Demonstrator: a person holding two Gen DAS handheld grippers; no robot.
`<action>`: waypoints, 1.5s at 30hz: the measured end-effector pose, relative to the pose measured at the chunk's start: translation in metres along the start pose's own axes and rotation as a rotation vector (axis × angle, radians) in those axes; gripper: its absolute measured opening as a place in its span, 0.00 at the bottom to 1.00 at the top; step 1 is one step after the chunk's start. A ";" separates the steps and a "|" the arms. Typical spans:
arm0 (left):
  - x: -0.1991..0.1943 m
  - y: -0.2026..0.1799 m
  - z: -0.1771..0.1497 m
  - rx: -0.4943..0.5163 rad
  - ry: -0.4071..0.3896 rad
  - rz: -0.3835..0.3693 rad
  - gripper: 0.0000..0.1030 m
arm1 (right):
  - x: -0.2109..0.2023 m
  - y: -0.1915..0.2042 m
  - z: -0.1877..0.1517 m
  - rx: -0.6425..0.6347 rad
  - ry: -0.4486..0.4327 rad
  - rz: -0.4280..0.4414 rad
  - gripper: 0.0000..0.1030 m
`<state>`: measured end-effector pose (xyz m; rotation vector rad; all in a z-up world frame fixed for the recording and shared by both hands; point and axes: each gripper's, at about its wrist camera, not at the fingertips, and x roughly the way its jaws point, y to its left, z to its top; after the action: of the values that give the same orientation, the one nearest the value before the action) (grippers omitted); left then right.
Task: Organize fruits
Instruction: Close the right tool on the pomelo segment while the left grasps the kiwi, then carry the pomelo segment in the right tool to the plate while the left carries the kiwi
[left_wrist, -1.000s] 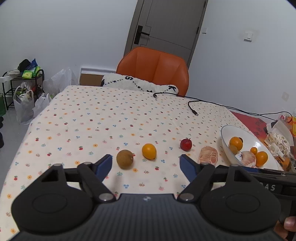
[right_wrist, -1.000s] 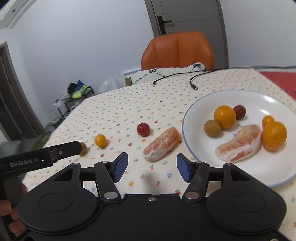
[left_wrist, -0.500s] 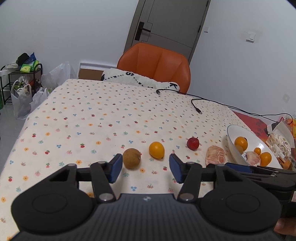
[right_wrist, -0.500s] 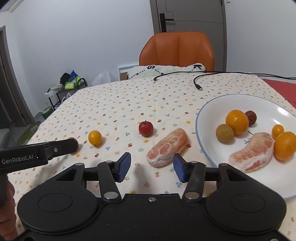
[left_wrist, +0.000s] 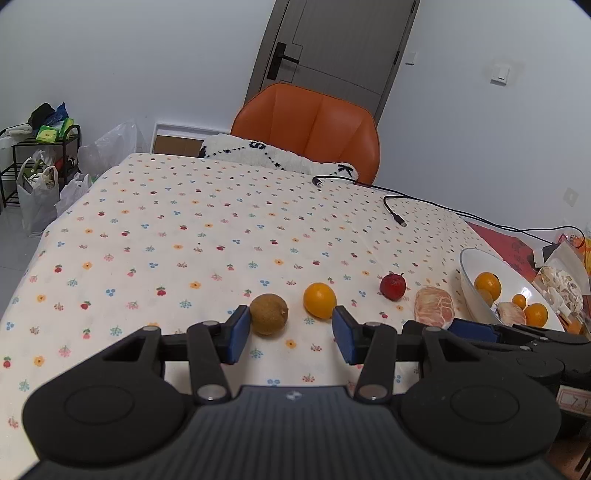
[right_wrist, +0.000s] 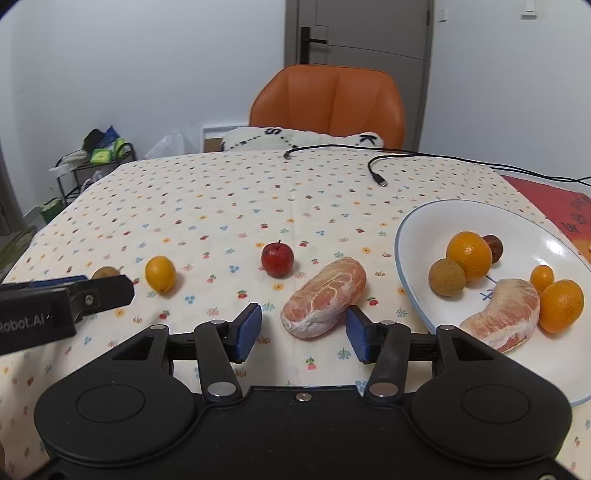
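So this looks like the pick-up stage for two fruits at once, with four still loose on the flowery-cloth surface (right_wrist: 221, 199) in a rough row: a brown longan-looking fruit (left_wrist: 269, 314), a small orange kumquat-type thing (left_wrist: 320, 300), a little red apple-like fruit (right_wrist: 277, 259) and a peeled pomelo segment (right_wrist: 325, 297). The white plate (right_wrist: 417, 236) off to the right already has a bunch in it: another pomelo segment (right_wrist: 504, 314), an orange (right_wrist: 468, 254), a brown one and some small orange ones. The right gripper (right_wrist: 303, 334) is released, jaws wide, lined up low right in front of the loose pomelo segment with the near end of it sitting roughly between the blue pads, not touching as far as I can tell. The left gripper (left_wrist: 288, 334) is also spread open, and the brown fruit sits just beside its left pad, so it's a bit off-centre. My guess for the next move: right one nudges forward a touch and closes gently (that segment looks soft, easy to squash), then carries it over the plate rim. Left one probably needs to shift left a little to centre the brown fruit before closing, since round stuff loves to roll away.
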<state>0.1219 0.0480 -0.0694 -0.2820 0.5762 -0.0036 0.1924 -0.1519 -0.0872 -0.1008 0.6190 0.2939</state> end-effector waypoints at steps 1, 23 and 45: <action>0.000 0.000 0.000 0.002 -0.001 -0.001 0.46 | 0.000 0.001 0.000 0.002 -0.003 -0.007 0.49; -0.006 -0.003 -0.009 0.000 0.017 0.013 0.20 | -0.015 -0.010 -0.009 -0.015 -0.008 0.100 0.30; -0.011 -0.010 -0.015 0.007 0.048 0.051 0.24 | -0.028 -0.015 -0.016 -0.021 0.015 0.146 0.43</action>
<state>0.1055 0.0359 -0.0727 -0.2608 0.6312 0.0373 0.1665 -0.1761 -0.0844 -0.0783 0.6395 0.4415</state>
